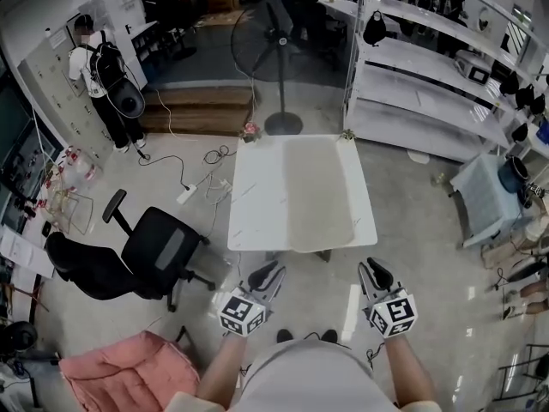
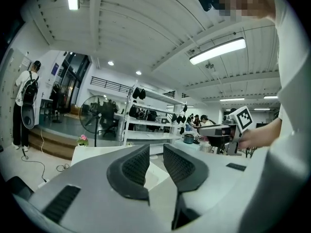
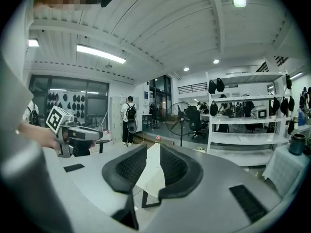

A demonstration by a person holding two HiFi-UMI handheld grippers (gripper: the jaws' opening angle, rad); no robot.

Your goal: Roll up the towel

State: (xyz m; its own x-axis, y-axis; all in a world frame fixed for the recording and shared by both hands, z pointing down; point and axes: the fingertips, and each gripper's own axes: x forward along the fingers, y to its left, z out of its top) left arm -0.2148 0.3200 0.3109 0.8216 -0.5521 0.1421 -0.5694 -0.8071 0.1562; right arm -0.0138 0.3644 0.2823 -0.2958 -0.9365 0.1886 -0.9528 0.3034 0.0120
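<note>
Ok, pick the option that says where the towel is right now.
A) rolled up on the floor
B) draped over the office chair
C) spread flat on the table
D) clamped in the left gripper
C: in the head view the towel lies spread flat on the white table, while the left gripper and the right gripper hang short of its near edge, jaws apart and empty.

A pale glossy floor [image 1: 412, 230] carries a black office chair [image 1: 146, 256], a pedestal fan [image 1: 276, 37] and white shelving [image 1: 429, 67] — strip lights [image 2: 217, 51] cross the white ceiling.
</note>
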